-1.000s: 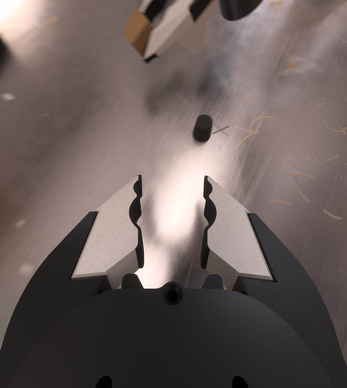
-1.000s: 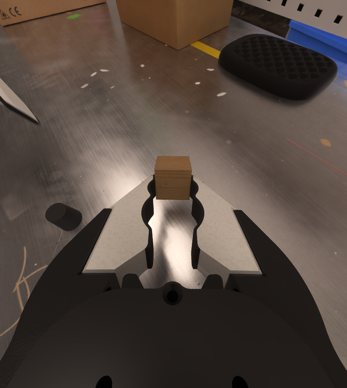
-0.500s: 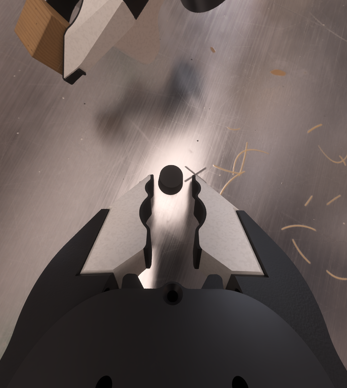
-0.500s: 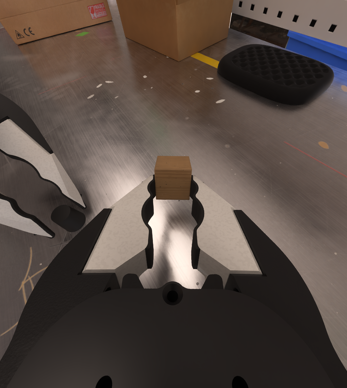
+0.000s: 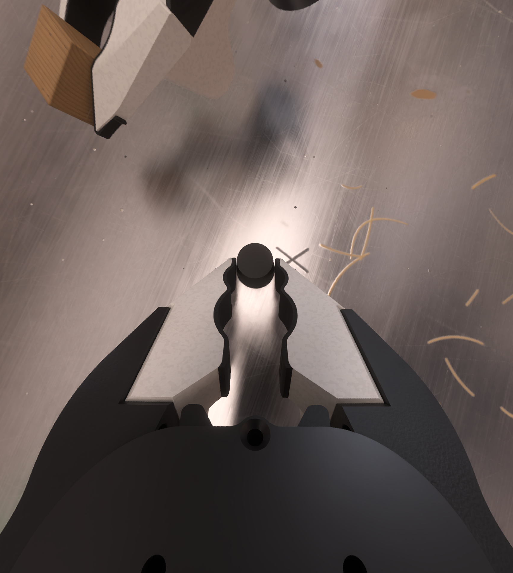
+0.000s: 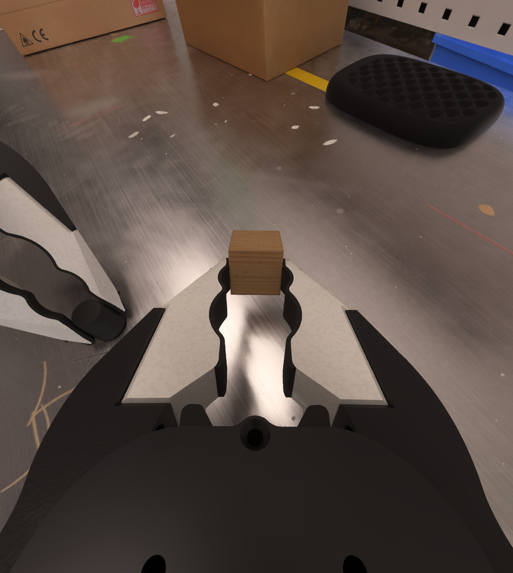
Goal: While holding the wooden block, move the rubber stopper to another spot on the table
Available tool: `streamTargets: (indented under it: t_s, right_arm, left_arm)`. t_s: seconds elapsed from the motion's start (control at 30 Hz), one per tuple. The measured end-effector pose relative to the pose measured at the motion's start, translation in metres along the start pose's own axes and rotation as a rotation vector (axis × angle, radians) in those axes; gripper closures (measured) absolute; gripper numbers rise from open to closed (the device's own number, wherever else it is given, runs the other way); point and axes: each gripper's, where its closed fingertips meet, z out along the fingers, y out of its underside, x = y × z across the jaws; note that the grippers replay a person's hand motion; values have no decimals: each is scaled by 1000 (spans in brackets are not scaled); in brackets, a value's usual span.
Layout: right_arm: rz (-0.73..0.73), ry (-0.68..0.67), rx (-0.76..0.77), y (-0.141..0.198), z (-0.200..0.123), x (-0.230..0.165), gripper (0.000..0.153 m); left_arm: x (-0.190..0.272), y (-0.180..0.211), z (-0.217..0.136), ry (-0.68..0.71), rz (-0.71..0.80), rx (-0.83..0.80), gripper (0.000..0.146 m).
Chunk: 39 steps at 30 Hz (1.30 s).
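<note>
Worktop (image 6: 373,279): brushed, scratched metal lies under both of your tongs, with pale flecks ahead of the right tongs.
Cardboard boxes (image 6: 264,34): two stand far ahead of your right tongs, one straight ahead and one (image 6: 72,21) ahead to the left.
Black pad (image 6: 416,96): a dimpled mat lies ahead and to the right of your right tongs, well apart from them; a blue bin (image 6: 491,59) sits just behind it.
Right tongs (image 6: 255,263): you have them clenched on the wooden block, held at the tips clear above the worktop. In the left wrist view they (image 5: 143,62) hang ahead and to the left of your left tongs.
Left tongs (image 5: 255,263): your tips sit on either side of the rubber stopper, tight against it or nearly so; whether they actually press it I cannot tell. In the right wrist view they (image 6: 100,322) reach in from the left, low at the worktop.
Wooden block (image 6: 255,263): a light brown cube, gripped on its two side faces by your right tongs.
Rubber stopper (image 5: 254,266): a small black plug between your left tongs' tips; it appears to rest on the worktop.
Pencil cross (image 5: 292,259): marked on the worktop just right of your left tongs' tips.
Wood shavings (image 5: 357,248): thin tan curls scattered to the right of your left tongs.
</note>
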Motion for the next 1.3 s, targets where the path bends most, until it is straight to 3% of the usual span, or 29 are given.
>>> streamTargets:
  t_s: [0.13,0.3,0.43,0.83,0.93,1.07,1.13,1.23,1.3]
  right_arm:
    - [2,0,-2,0,0,0,121]
    - [-2,-7,-14,2,2,-1,121]
    - [-9,-10,-39,6,5,-2,121]
    - [-8,-9,-51,9,6,-2,121]
    - [-1,-14,-40,7,5,-2,121]
    - [16,-107,-9,-4,-11,-22,121]
    - [7,-211,-116,5,-26,-51,121]
    - [-62,-156,-308,30,-31,-75,121]
    - [-51,-140,-395,44,-30,-88,121]
  left_arm:
    - [-18,10,-23,-80,3,4,121]
    - [-88,86,-97,-255,-221,-43,122]
    - [-101,120,-116,-288,-270,-87,122]
    - [-98,112,-97,-265,-246,-87,121]
    - [-99,106,-103,-285,-270,-59,94]
    - [-88,71,-116,-293,-242,53,90]
    - [-70,51,-109,-221,-207,86,90]
    - [-58,39,-96,-227,-120,60,94]
    - [-53,36,-89,-189,-143,74,95]
